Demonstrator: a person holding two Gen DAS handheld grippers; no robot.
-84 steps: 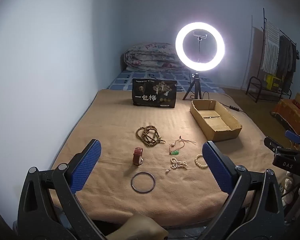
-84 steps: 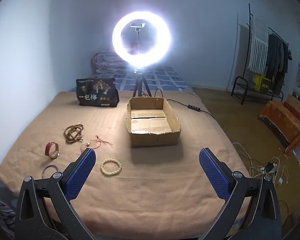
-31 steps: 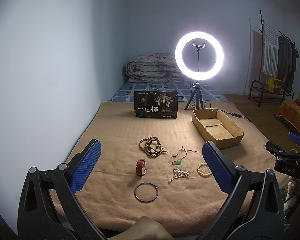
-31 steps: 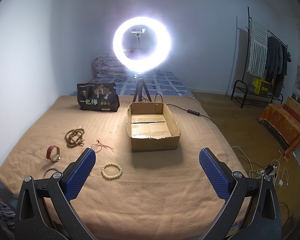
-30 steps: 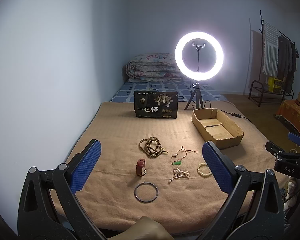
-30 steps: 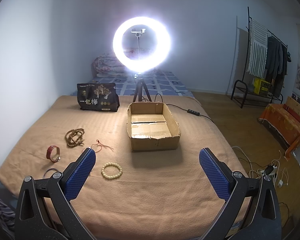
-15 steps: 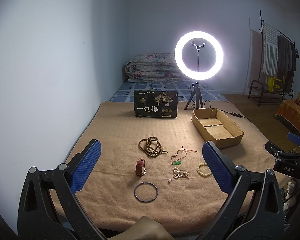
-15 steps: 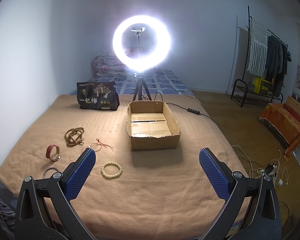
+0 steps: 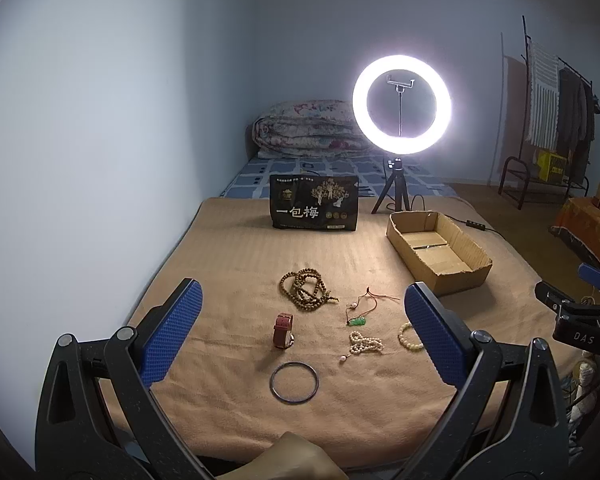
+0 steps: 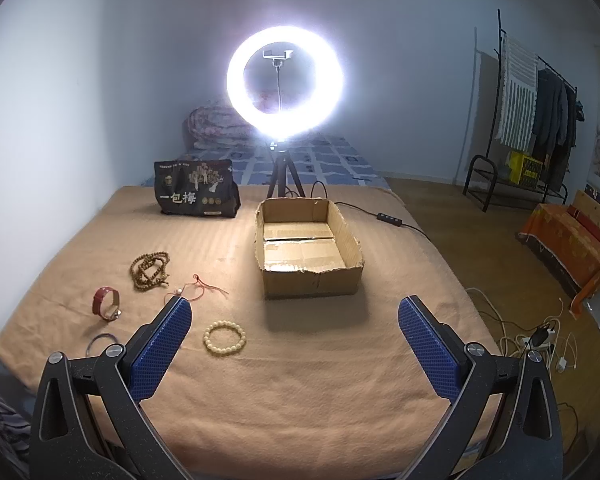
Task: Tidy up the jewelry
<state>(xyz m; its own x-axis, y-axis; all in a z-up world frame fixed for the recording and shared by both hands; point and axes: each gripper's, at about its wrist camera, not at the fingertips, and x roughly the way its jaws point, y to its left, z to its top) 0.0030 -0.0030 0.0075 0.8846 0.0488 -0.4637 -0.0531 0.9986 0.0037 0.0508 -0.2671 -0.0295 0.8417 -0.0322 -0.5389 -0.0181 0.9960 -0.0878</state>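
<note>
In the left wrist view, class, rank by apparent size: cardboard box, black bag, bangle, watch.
1. Cardboard box
2. Black bag, close to the box and farther off, so unsure
3. Bangle
4. Watch

Box right of bracelet, beads and watch on blanket

Six pieces of jewelry are lying left of one cardboard box: one wooden bead string, one red watch, one metal bangle, one red cord pendant, one pearl strand, one cream bead bracelet.
</note>
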